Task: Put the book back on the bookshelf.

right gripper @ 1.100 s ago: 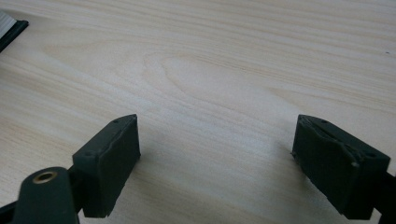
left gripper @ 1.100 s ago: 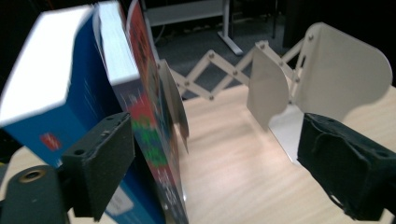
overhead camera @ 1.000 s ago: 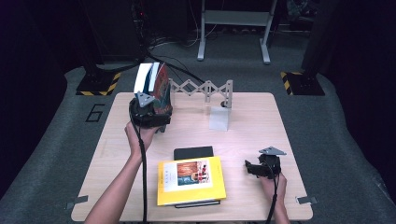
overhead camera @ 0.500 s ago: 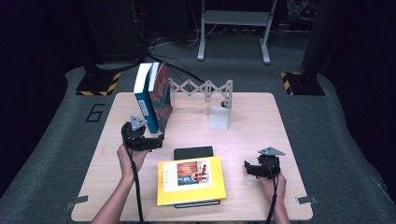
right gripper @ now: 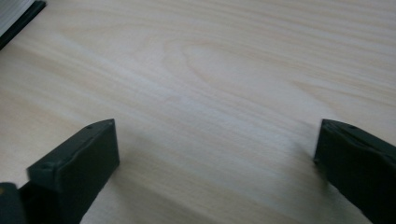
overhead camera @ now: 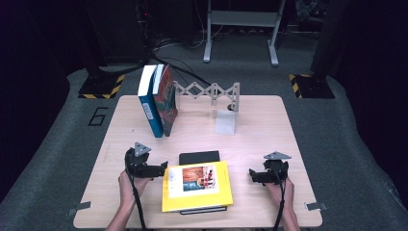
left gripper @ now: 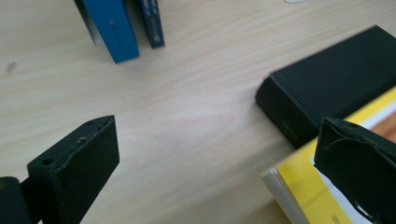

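Two books stand upright at the table's far left, a blue one and a red-covered one leaning against it. A yellow book lies flat near the front edge on top of a black book. My left gripper is open just left of the yellow book, its right jaw over the book's corner, with the black book beyond. My right gripper is open on bare wood to the right of the stack, nothing between its jaws.
A grey expanding bookend rack with a white block in front of it stands at the table's back middle. The wooden table sits on dark carpet, with a metal stand behind it.
My left gripper let go of the standing books and came back toward the front edge, stopping open beside the yellow book. The right gripper has stayed in place.
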`<state>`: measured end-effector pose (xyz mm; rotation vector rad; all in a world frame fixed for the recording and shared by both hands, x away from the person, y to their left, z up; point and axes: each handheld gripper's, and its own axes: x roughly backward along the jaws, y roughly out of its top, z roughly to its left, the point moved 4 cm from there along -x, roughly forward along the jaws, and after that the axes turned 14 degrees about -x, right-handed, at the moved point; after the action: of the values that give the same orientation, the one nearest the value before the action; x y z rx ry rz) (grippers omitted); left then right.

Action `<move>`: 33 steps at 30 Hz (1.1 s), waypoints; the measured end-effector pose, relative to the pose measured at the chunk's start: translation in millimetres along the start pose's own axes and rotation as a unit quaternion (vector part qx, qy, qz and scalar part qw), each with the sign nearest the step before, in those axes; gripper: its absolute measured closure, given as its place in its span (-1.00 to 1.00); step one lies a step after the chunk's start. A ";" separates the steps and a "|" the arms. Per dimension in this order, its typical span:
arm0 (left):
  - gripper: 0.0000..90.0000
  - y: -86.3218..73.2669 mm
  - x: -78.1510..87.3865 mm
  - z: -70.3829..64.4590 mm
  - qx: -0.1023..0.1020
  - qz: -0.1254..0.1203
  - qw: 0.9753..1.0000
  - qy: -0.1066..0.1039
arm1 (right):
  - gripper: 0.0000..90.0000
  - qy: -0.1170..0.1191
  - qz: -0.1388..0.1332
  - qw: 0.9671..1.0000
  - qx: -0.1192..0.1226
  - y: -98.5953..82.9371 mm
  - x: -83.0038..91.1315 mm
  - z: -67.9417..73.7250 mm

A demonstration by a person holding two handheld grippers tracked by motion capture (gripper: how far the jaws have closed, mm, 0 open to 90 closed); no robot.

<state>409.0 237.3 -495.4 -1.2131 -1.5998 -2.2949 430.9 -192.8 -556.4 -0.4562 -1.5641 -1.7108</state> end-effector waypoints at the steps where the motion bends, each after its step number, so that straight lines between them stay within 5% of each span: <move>1: -1.00 -2.0 0.0 -1.4 0.000 0.002 1.000 -0.002 | -1.00 -0.001 0.002 1.000 0.001 -0.5 -0.1 1.8; 7: -1.00 -9.7 4.1 -11.2 -0.005 0.005 1.000 -0.011 | -1.00 0.033 0.015 0.999 0.010 1.0 6.1 11.6; 15: -0.99 -12.4 6.0 -22.7 -0.007 0.005 0.999 -0.035 | -1.00 0.102 0.006 0.995 0.021 18.9 29.0 49.9; 23: -0.91 -13.9 4.5 -31.2 -0.015 0.014 0.998 -0.058 | -0.99 0.142 0.015 0.988 0.056 25.9 36.4 89.7; 33: -0.65 -14.7 4.7 -39.8 -0.015 0.009 0.996 -0.089 | -0.82 0.158 0.044 0.982 0.093 28.5 19.5 125.4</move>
<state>376.8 212.7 -508.8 -1.4699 -1.6053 -2.2654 410.7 -77.4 -499.8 -0.1467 -1.4302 -1.4709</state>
